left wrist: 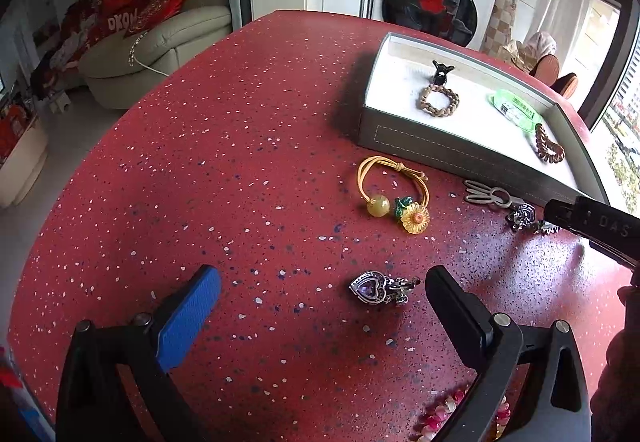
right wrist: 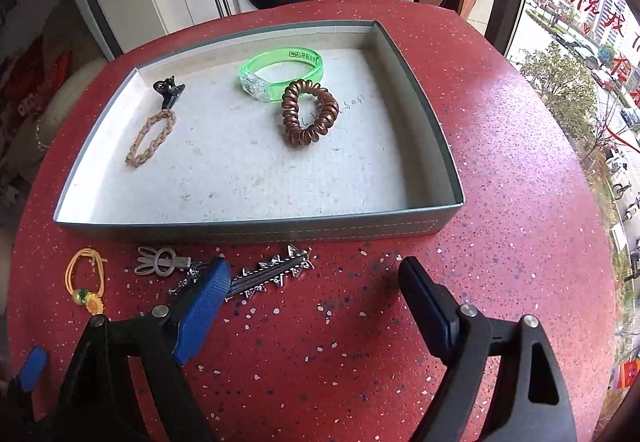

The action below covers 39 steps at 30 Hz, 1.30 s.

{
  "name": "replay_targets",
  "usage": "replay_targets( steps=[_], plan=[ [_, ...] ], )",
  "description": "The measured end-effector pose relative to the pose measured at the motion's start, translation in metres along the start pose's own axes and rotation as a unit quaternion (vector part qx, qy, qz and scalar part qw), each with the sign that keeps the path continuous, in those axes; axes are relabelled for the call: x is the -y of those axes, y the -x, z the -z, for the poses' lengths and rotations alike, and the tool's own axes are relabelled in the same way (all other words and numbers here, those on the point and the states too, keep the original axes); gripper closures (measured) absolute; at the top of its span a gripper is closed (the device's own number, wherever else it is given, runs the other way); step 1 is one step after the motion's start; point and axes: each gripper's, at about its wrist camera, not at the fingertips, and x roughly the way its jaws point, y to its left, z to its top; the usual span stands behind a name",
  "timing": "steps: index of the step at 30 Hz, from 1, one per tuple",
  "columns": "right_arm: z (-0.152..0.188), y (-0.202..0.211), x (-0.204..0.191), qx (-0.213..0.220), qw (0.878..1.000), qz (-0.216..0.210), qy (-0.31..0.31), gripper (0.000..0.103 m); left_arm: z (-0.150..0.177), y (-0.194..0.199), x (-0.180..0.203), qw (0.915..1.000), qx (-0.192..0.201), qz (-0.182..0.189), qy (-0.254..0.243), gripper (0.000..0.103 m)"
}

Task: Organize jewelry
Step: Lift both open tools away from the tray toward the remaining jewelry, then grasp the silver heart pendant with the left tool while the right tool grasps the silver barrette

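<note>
I read this as mid-sort: four pieces already lie in the tray (right wrist: 256, 230), and several wait on the red table (left wrist: 200, 162) outside it. My nearest target is the heart pendant (left wrist: 370, 288), a dark silver piece with a pale purple stone and a tangle of small charms on its right side. It sits on the table just ahead of my left gripper (left wrist: 322, 292), between the fingers and closer to the black one than to the blue pad. That gripper is spread wide and carries nothing.

My right gripper (right wrist: 312, 282) is also spread wide and empty. Its blue finger (right wrist: 204, 306) overlaps a long silver star hair clip (right wrist: 272, 272) that lies just in front of the tray's near wall; whether they touch I cannot tell.

Next move, I judge: lower the left gripper, centre the pendant, pinch low across the heart, then lift over the tray wall. The piece is small and flat, so it may slip.

Further ahead of the left gripper lies a yellow sunflower hair tie (left wrist: 394, 192), then a grey rabbit clip (left wrist: 490, 196) near the tray. Inside are a green bangle (right wrist: 280, 72), a brown coil tie (right wrist: 306, 112), a braided tie (right wrist: 152, 138) and a black claw clip (right wrist: 168, 88).
</note>
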Motion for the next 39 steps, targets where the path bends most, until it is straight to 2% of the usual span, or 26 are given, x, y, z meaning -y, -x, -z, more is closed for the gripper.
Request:
replay_targets(
  steps=[14, 18, 21, 29, 33, 36, 37, 38, 39],
  plan=[
    [0.015, 0.008, 0.021, -0.004, 0.999, 0.001, 0.049, 0.016, 0.002, 0.0, 0.006, 0.9999, -0.005, 0.005, -0.007, 0.0],
    [0.016, 0.014, 0.024, 0.004, 0.999, -0.032, 0.031, 0.016, 0.003, 0.0, 0.008, 0.9999, -0.006, 0.005, -0.008, 0.0],
    [0.014, 0.017, 0.016, 0.009, 0.998, -0.047, 0.031, 0.016, 0.003, 0.0, 0.012, 0.9999, -0.004, 0.004, -0.013, 0.0],
    [0.017, 0.009, -0.02, 0.004, 0.997, -0.039, 0.068, 0.024, 0.004, 0.001, 0.018, 0.9993, 0.006, 0.0, -0.037, 0.0],
    [0.02, 0.006, -0.033, 0.018, 0.996, -0.008, 0.089, 0.036, 0.004, -0.005, 0.021, 0.9991, -0.002, 0.005, -0.042, 0.0],
    [0.02, 0.007, -0.036, 0.023, 0.995, -0.012, 0.098, 0.048, 0.005, -0.005, 0.022, 0.9989, 0.0, 0.006, -0.047, 0.004],
    [0.021, 0.008, -0.038, 0.024, 0.994, -0.013, 0.102, 0.06, 0.005, -0.005, 0.022, 0.9988, 0.001, 0.006, -0.049, 0.004],
    [0.021, 0.009, -0.038, 0.028, 0.994, -0.009, 0.105, 0.066, 0.005, -0.005, 0.022, 0.9987, 0.002, 0.008, -0.05, 0.009],
    [0.022, 0.011, -0.036, 0.03, 0.994, -0.011, 0.107, 0.081, 0.006, -0.004, 0.022, 0.9986, 0.005, 0.014, -0.051, 0.014]
  ],
)
